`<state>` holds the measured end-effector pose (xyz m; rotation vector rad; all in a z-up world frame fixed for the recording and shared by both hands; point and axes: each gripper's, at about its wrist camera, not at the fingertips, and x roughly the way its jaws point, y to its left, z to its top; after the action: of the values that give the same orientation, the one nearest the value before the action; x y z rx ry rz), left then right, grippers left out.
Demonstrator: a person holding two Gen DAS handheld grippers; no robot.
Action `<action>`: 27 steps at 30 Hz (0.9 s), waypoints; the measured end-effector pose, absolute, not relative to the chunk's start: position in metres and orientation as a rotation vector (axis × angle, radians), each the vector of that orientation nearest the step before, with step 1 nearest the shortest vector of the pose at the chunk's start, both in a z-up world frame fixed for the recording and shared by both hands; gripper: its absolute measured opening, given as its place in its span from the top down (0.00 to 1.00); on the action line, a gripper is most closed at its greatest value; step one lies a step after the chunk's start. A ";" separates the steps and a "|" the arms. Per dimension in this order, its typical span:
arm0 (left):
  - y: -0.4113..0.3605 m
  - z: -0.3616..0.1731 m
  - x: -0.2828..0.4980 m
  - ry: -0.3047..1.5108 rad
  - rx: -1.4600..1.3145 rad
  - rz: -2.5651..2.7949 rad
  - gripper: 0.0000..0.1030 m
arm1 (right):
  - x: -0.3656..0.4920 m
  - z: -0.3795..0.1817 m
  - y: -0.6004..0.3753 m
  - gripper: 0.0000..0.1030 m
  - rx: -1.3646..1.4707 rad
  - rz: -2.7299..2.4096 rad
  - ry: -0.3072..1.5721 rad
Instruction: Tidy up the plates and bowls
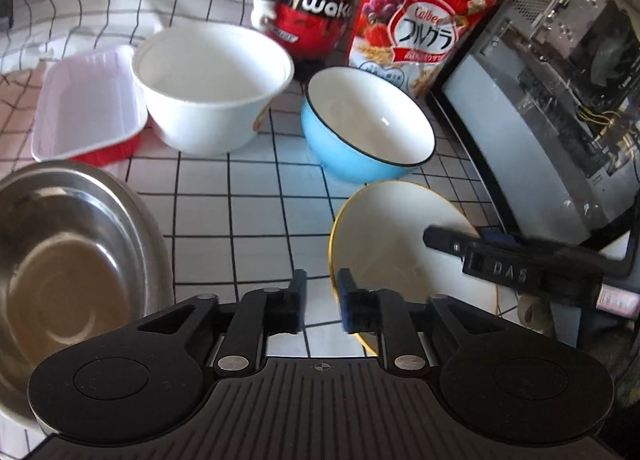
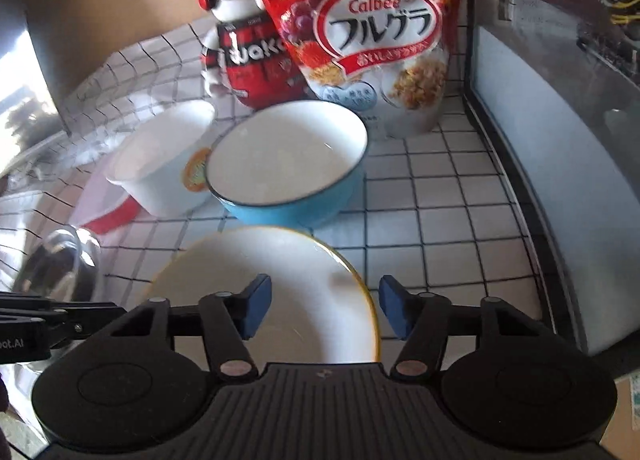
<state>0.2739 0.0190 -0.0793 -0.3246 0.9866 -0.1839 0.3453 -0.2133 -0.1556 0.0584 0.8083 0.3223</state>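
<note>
Starting at the left, the steel bowl (image 1: 68, 260) sits close under the left gripper (image 1: 320, 300), and a careless swing that way could clip its rim and send it skating over the checked cloth (image 1: 248, 211). Next along, the red-and-white tray (image 1: 86, 107) and the white paper bowl (image 1: 212, 91) stand touching; both look light, so one nudge probably shifts the pair. The blue bowl (image 2: 286, 163) sits just behind the gold-rimmed plate (image 2: 268, 300), near enough that a plate lifted at a tilt could knock it. Now the jaws: the left gripper's are narrow and grasp nothing, bare cloth between them, with the plate's near rim just off the right-hand finger, beside the gap and not inside it. The right gripper (image 2: 324, 308) hangs over the plate with its jaws apart and the plate's right rim lying between the blue pads (image 2: 256, 308); whether either pad touches the rim is hard to tell through the blur. A shallow bite on that thin edge risks a slip. Far right, the computer case (image 2: 560, 139) stands near enough to be bumped.
</note>
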 end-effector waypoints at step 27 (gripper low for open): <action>0.028 -0.102 0.288 1.108 -0.318 -0.237 0.76 | 0.330 -0.171 -0.186 0.56 0.047 0.357 0.893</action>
<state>0.2883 0.0283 -0.1015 -0.3183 1.1077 -0.2366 0.3303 -0.1863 -0.1708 0.0472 0.8933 0.3573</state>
